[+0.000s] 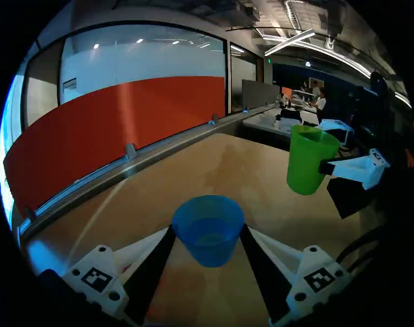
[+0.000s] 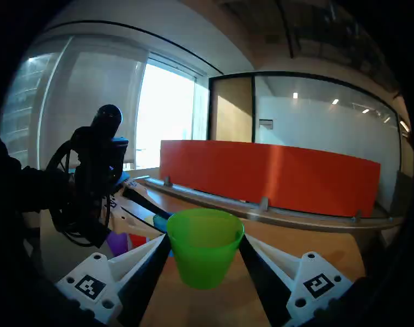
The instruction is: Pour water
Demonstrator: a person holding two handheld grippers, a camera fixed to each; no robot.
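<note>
A blue cup [image 1: 208, 230] stands upright between the fingers of my left gripper [image 1: 208, 240], which is shut on it above the wooden table [image 1: 169, 185]. Whether it holds water I cannot tell. To its right and farther off, a green cup [image 1: 309, 159] hangs in the air, pinched by my right gripper [image 1: 329, 166]. In the right gripper view the green cup [image 2: 204, 253] fills the space between my right gripper's [image 2: 204, 256] fingers, upright and looking empty. Behind it shows a sliver of the blue cup [image 2: 159, 222], held by the left gripper [image 2: 139, 204] and a dark-sleeved arm.
An orange panel [image 1: 120, 128] with a metal rail runs along the table's far edge. Purple and red items [image 2: 125, 241] lie on the table behind the green cup. Desks and a seated person [image 1: 319, 101] are far back.
</note>
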